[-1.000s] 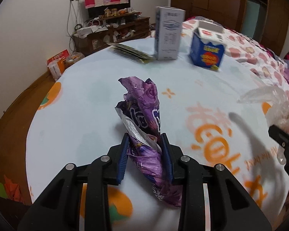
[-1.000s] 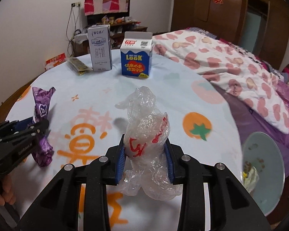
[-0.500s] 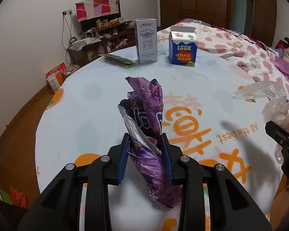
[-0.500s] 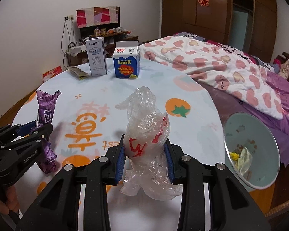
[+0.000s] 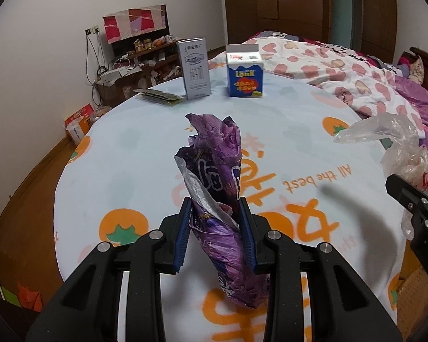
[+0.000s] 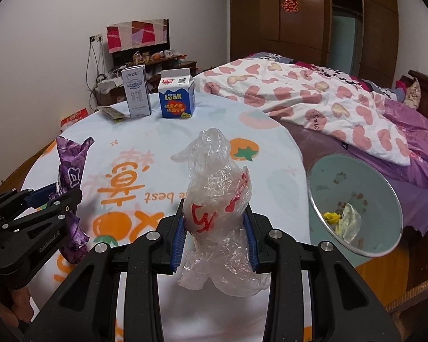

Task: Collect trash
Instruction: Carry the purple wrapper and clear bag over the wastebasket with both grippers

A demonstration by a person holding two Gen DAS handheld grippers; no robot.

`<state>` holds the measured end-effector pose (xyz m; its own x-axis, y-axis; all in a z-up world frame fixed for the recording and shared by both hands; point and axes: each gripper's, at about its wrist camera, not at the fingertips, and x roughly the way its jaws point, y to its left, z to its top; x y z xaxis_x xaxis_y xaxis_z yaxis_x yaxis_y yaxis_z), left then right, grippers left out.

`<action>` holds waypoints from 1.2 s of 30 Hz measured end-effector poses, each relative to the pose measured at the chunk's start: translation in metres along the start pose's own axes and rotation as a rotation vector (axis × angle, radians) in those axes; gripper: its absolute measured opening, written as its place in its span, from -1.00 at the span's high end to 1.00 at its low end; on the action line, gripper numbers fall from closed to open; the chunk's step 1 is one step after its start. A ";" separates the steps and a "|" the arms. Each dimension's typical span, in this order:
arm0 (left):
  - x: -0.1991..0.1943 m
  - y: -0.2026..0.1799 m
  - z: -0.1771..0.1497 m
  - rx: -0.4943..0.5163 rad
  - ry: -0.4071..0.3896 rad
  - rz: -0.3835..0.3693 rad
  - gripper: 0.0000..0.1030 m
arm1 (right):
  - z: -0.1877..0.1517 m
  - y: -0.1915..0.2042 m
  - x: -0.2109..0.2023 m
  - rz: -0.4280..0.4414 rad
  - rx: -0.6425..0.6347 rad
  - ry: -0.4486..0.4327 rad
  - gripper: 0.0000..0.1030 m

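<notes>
My left gripper [image 5: 215, 219] is shut on a crumpled purple snack wrapper [image 5: 214, 171] and holds it above the round table [image 5: 128, 148]. My right gripper [image 6: 215, 228] is shut on a crumpled clear plastic bag [image 6: 216, 196] with red print, also lifted above the table. The wrapper and left gripper show at the left of the right wrist view [image 6: 68, 168]. The bag shows at the right edge of the left wrist view [image 5: 399, 148]. A pale green trash bin [image 6: 353, 199] with scraps inside stands off the table's right edge.
A tall white milk carton [image 6: 137, 91], a blue LOOK carton [image 6: 176, 97] and a flat green packet [image 6: 111, 112] stand at the table's far side. A bed with a heart-print quilt [image 6: 314, 97] lies to the right. A cluttered shelf [image 5: 137, 65] is behind.
Both grippers have pulled back and risen from the table, each still holding its item. The trash bin has come further into the right wrist view.
</notes>
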<state>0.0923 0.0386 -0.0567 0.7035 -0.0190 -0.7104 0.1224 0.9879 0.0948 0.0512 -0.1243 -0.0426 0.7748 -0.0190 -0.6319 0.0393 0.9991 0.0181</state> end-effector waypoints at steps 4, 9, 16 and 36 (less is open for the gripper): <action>-0.008 -0.010 -0.004 0.013 -0.008 -0.013 0.37 | -0.007 -0.006 -0.009 -0.010 0.006 -0.009 0.31; -0.015 -0.021 -0.006 0.025 -0.016 -0.033 0.37 | -0.013 -0.015 -0.021 -0.028 0.018 -0.025 0.31; -0.018 -0.042 -0.006 0.045 -0.016 -0.080 0.37 | -0.019 -0.041 -0.034 -0.073 0.056 -0.038 0.31; -0.008 -0.138 0.023 0.153 -0.032 -0.264 0.37 | -0.027 -0.131 -0.038 -0.228 0.176 -0.043 0.31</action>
<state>0.0854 -0.1008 -0.0483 0.6549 -0.2794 -0.7022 0.4065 0.9135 0.0156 -0.0001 -0.2534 -0.0419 0.7593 -0.2476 -0.6017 0.3216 0.9467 0.0163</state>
